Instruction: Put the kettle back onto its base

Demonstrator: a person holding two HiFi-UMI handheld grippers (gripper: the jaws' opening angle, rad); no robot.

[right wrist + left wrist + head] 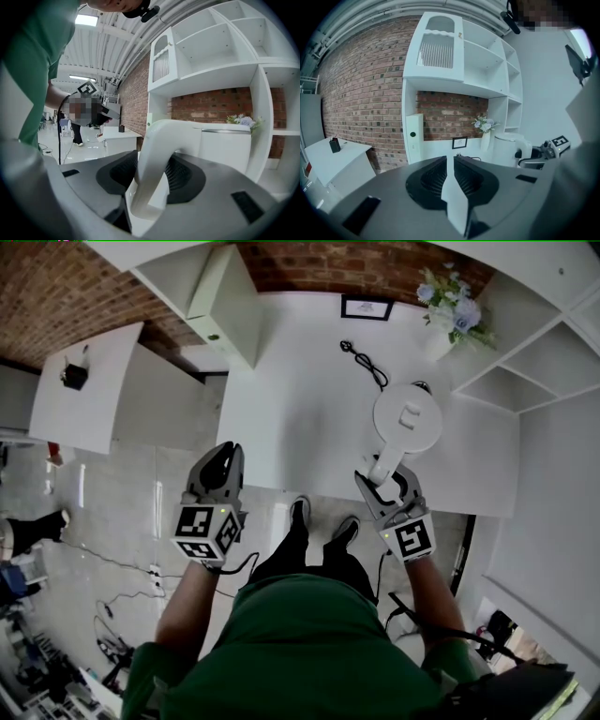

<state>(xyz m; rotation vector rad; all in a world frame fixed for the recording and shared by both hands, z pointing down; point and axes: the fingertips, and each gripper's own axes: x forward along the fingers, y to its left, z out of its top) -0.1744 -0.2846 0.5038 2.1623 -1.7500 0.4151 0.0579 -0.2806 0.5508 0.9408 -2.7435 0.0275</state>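
Note:
A white kettle (pixel 408 418) is seen from above over the white counter (pixel 300 409), its lid up. My right gripper (pixel 382 476) is shut on the kettle's curved handle (pixel 157 150), which fills the space between its jaws in the right gripper view; the kettle's body (pixel 225 145) is just beyond. A black cord (pixel 366 364) runs across the counter toward the kettle. The base is hidden under the kettle. My left gripper (pixel 225 463) hangs at the counter's front edge, shut and holding nothing. In the left gripper view the kettle (pixel 508 147) stands at the right.
A vase of flowers (pixel 452 307) and a small picture frame (pixel 367 307) stand at the back of the counter. A white box cabinet (pixel 220 306) is at the back left, open shelves (pixel 525 371) at the right. A low white table (pixel 89 390) lies far left.

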